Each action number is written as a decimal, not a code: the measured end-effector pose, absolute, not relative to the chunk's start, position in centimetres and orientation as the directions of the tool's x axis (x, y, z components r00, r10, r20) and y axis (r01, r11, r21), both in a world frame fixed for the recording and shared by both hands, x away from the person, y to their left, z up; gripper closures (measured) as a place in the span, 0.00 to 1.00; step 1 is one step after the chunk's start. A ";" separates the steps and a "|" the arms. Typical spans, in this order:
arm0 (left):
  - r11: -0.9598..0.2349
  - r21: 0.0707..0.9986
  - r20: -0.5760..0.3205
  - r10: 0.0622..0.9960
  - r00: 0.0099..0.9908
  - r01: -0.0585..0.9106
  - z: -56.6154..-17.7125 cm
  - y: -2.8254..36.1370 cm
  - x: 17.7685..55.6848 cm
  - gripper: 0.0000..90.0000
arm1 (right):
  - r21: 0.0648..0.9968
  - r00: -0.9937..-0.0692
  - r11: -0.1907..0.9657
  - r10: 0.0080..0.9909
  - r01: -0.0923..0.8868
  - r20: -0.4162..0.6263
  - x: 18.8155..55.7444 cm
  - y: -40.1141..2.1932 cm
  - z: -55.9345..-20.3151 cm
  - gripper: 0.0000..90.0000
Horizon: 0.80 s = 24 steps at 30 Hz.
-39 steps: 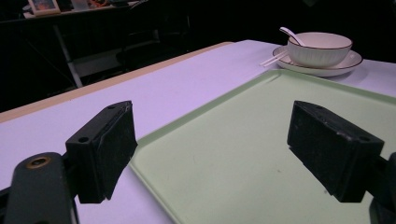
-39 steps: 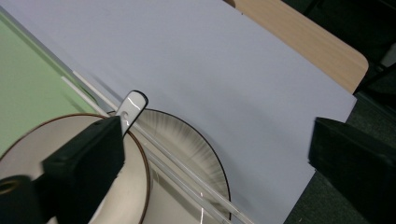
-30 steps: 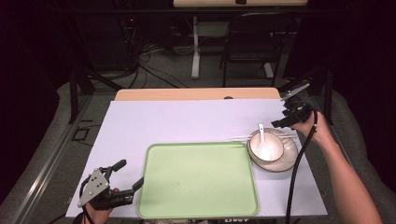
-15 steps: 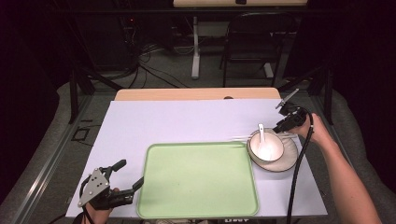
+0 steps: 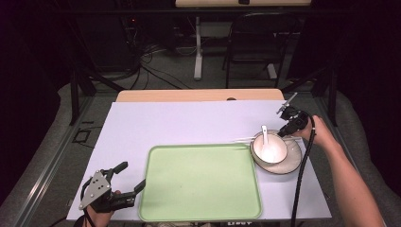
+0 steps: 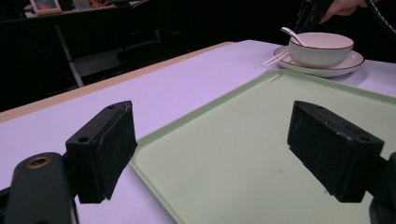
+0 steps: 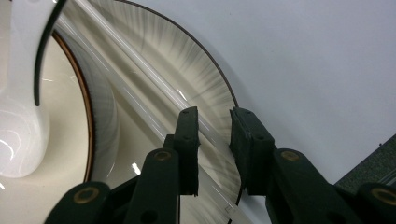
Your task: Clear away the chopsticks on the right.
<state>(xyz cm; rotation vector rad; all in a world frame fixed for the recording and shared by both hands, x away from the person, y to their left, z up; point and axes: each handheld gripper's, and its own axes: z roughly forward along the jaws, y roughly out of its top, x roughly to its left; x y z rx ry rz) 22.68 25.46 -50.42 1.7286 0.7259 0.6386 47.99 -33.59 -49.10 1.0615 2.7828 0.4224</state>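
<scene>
White bowl (image 5: 269, 149) sitting on plate (image 5: 289, 165) at tray's (image 5: 201, 184) two o'clock, spoon (image 5: 265, 134) resting inside, right gripper (image 7: 212, 126) jaws closing around clear chopsticks (image 7: 154, 79), left gripper (image 6: 210, 149) jaws gaping wide, holding nothing

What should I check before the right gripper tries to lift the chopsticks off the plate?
1. Right gripper over the chopsticks: ok, its jaws straddle them at the plate rim.
2. Jaws closed on the chopsticks: cannot tell; they have just been closing, yet a gap shows between them.
3. Both chopsticks between the jaws: cannot tell, they look clear and blur together.
4. Bowl and spoon out of the way: ok, both sit beside the jaws, apart.
5. Tray free to receive them: ok, nothing lies on it.
6. Left gripper out of the way: ok, open at the tray's near left corner.
</scene>
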 end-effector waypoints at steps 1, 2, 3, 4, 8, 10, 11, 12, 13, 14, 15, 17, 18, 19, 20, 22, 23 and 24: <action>-0.211 0.966 0.057 0.743 0.667 0.152 -50.4 25.5 22.7 0.17 | 0.325 -0.751 0.716 0.660 0.617 -0.027 48.1 -33.6 -49.3 0.80; -0.211 0.965 0.057 0.743 0.667 0.153 -50.4 25.5 22.7 0.17 | 0.325 -0.751 0.716 0.660 0.617 -0.027 48.1 -33.6 -49.3 0.80; -0.212 0.965 0.058 0.742 0.667 0.152 -50.4 25.5 22.7 0.17 | 0.302 -0.748 0.719 0.663 0.626 -0.029 48.0 -33.5 -49.1 0.81; -0.212 0.965 0.057 0.743 0.667 0.153 -50.4 25.5 22.7 0.17 | 0.305 -0.756 0.727 0.654 0.615 -0.033 48.1 -33.5 -49.1 0.81; -0.210 0.966 0.056 0.744 0.666 0.153 -50.4 25.5 22.6 0.17 | 0.258 -0.779 0.762 0.625 0.594 -0.048 48.3 -33.2 -48.8 0.81; -0.210 0.966 0.056 0.743 0.667 0.153 -50.4 25.5 22.6 0.17 | 0.272 -0.781 0.761 0.622 0.588 -0.053 48.2 -33.0 -49.0 0.81; -0.210 0.966 0.056 0.743 0.667 0.153 -50.4 25.5 22.6 0.17 | 0.343 -0.776 0.738 0.629 0.581 -0.040 48.1 -32.9 -49.6 0.81; -0.210 0.966 0.056 0.744 0.666 0.153 -50.4 25.5 22.6 0.17 | 0.267 -0.789 0.771 0.612 0.578 -0.058 48.2 -32.8 -49.0 0.81; -0.209 0.966 0.056 0.744 0.666 0.153 -50.4 25.5 22.6 0.17 | 0.272 -0.794 0.774 0.605 0.572 -0.052 48.2 -32.8 -49.1 0.81; -0.209 0.966 0.056 0.744 0.666 0.153 -50.4 25.5 22.6 0.17 | 0.274 -0.798 0.777 0.600 0.567 -0.053 48.3 -32.8 -49.1 0.80; -0.208 0.966 0.055 0.744 0.666 0.152 -50.4 25.5 22.6 0.17 | 0.274 -0.801 0.780 0.597 0.563 -0.053 48.3 -32.8 -49.1 0.80; -0.208 0.966 0.056 0.744 0.666 0.152 -50.4 25.5 22.6 0.17 | 0.264 -0.803 0.783 0.594 0.563 -0.053 48.3 -32.7 -49.1 0.79; -0.209 0.966 0.056 0.744 0.666 0.152 -50.4 25.5 22.6 0.17 | 0.257 -0.811 0.793 0.582 0.552 -0.058 48.4 -32.8 -49.0 0.79; -0.209 0.966 0.056 0.744 0.666 0.152 -50.4 25.5 22.6 0.17 | 0.247 -0.813 0.798 0.579 0.550 -0.062 48.4 -32.8 -49.0 0.79; -0.208 0.966 0.056 0.744 0.666 0.152 -50.4 25.5 22.6 0.17 | 0.247 -0.813 0.798 0.579 0.550 -0.062 48.4 -32.8 -49.0 0.79; -0.210 0.966 0.056 0.743 0.667 0.153 -50.4 25.5 22.6 0.17 | 0.273 -0.806 0.785 0.590 0.556 -0.053 48.3 -32.7 -49.2 0.79; -0.210 0.966 0.056 0.743 0.667 0.153 -50.4 25.5 22.6 0.17 | 0.274 -0.805 0.784 0.591 0.557 -0.052 48.3 -32.7 -49.2 0.79; -0.210 0.966 0.056 0.743 0.667 0.153 -50.4 25.5 22.6 0.17 | 0.272 -0.813 0.794 0.578 0.543 -0.064 48.3 -32.8 -49.2 0.78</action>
